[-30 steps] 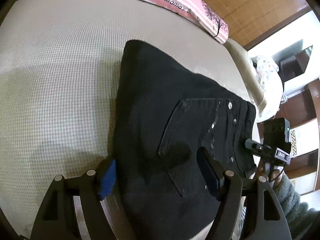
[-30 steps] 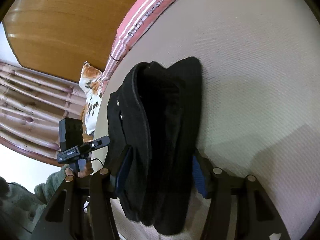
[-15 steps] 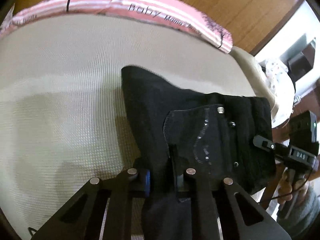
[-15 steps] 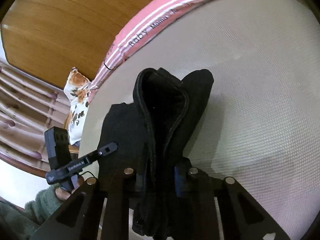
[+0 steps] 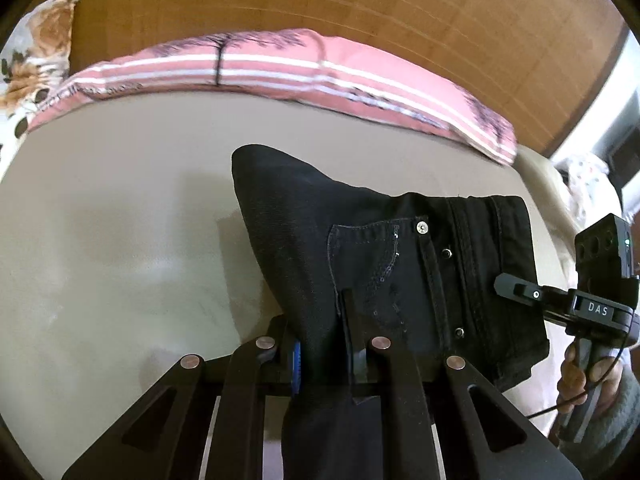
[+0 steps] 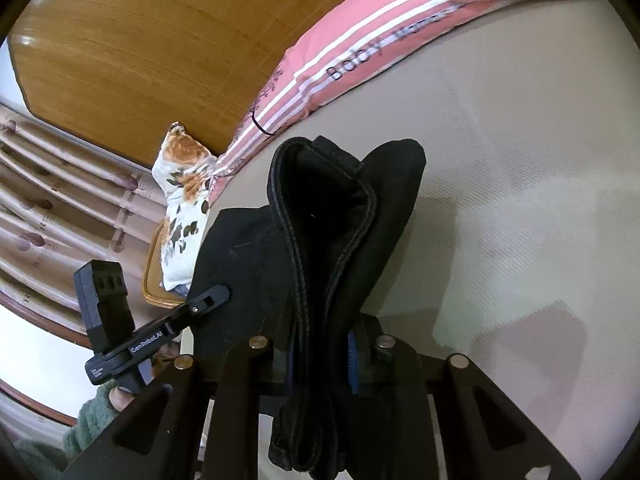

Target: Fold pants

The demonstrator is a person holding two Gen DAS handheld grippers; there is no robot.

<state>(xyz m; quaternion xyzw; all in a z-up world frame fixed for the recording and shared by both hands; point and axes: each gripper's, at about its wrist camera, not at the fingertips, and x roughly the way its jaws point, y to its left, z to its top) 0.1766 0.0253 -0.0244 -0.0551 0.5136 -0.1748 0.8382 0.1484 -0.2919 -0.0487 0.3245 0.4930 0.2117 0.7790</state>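
The folded black pants [image 5: 380, 240] hang a little above the beige mattress [image 5: 120, 240], back pocket and rivets facing the left wrist view. My left gripper [image 5: 324, 354] is shut on the pants' near edge, cloth bunched between its pads. In the right wrist view the pants [image 6: 332, 208] show their stacked folded layers and waistband end-on. My right gripper [image 6: 322, 358] is shut on those layers. The left gripper's tip [image 6: 208, 296] meets the pants on their left side. A hand [image 5: 580, 376] holds the right gripper's handle at the right edge.
A pink striped pillow [image 5: 280, 64] lies along the wooden headboard [image 5: 360, 0] beyond the pants. A floral pillow [image 6: 180, 184] and a wicker piece [image 6: 156, 280] sit off the bed's corner by the curtain [image 6: 60, 200]. Beige mattress [image 6: 520, 200] spreads to the right.
Both grippers went from open around the pants to shut on them. They then rose and moved toward the headboard, lifting the pants off the mattress.
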